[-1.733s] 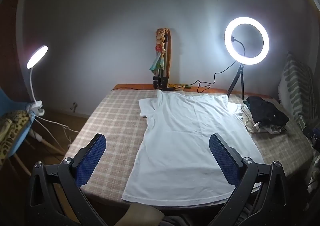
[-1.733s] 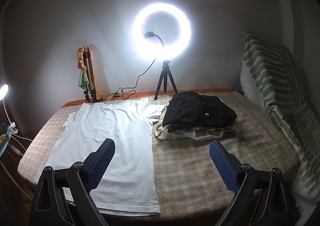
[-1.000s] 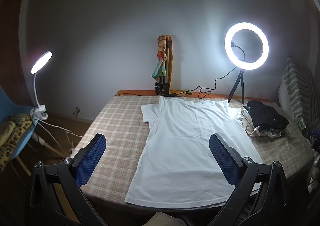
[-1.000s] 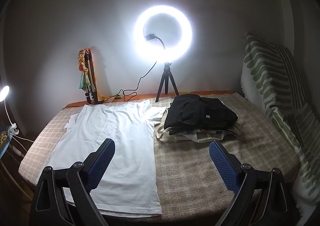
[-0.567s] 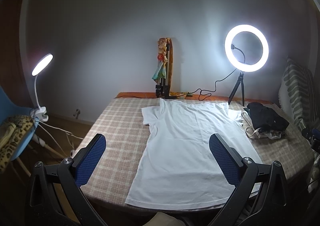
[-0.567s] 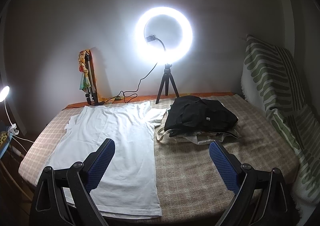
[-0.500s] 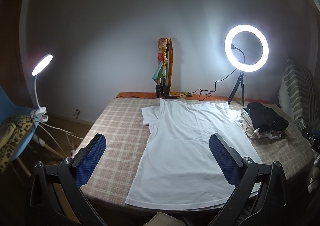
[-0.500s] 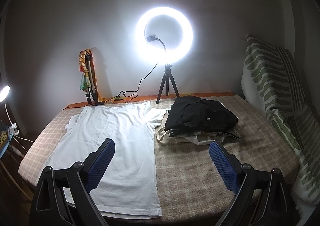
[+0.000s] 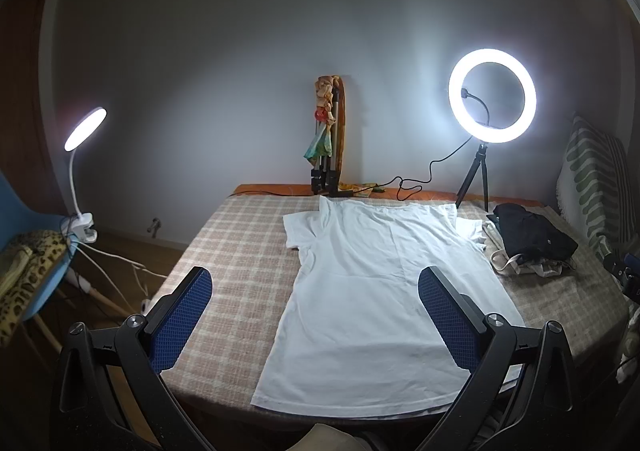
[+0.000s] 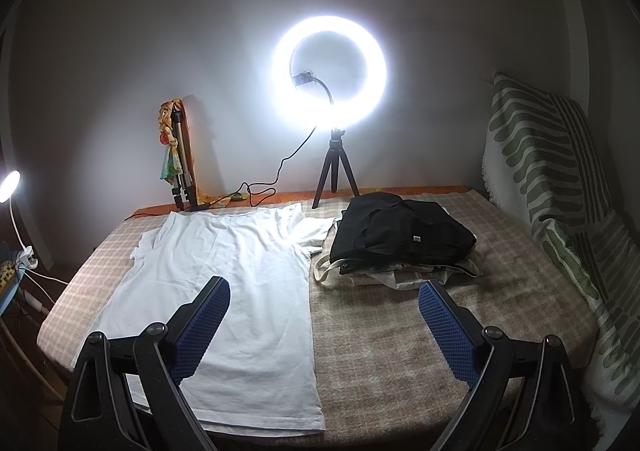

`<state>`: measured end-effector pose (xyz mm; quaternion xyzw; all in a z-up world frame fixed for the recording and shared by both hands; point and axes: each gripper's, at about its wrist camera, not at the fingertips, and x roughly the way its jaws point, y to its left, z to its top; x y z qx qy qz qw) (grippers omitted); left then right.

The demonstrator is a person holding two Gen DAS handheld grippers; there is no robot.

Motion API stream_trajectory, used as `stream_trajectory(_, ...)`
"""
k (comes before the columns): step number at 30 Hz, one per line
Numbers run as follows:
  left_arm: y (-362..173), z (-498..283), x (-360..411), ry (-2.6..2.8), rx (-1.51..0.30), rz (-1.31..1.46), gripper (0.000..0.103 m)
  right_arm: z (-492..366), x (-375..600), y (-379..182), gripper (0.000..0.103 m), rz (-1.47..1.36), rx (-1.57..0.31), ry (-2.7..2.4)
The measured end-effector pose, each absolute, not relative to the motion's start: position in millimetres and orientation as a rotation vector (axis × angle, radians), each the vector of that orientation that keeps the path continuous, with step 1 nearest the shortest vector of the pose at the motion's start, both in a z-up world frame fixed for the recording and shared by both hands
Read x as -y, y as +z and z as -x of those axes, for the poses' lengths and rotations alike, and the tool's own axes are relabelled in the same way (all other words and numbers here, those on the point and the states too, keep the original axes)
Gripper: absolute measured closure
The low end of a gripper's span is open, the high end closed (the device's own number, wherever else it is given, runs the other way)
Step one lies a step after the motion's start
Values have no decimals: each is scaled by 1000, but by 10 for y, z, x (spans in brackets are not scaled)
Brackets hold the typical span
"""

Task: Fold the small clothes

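We are facing the white T-shirt lying flat on the bed, both hand-held grippers spread wide and empty, risking snagging the checked cover or nudging the dark clothes pile.

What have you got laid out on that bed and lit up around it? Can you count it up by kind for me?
White T-shirt: 1
Pile of dark and pale clothes: 1
Lamps: 2, the ring light and the clip lamp
Folded tripod: 1
Claws: 2, left claw and right claw, both open
Total: 7
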<state>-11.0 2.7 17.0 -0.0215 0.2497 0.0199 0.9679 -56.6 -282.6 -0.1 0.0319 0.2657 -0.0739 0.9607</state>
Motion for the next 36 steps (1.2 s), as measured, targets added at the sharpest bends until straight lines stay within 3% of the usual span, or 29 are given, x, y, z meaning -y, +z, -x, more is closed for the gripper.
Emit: stream_trajectory(36, -84, -103, -261, 66, -569, 53, 0, 44, 2353, 52, 6, -38, -526, -67)
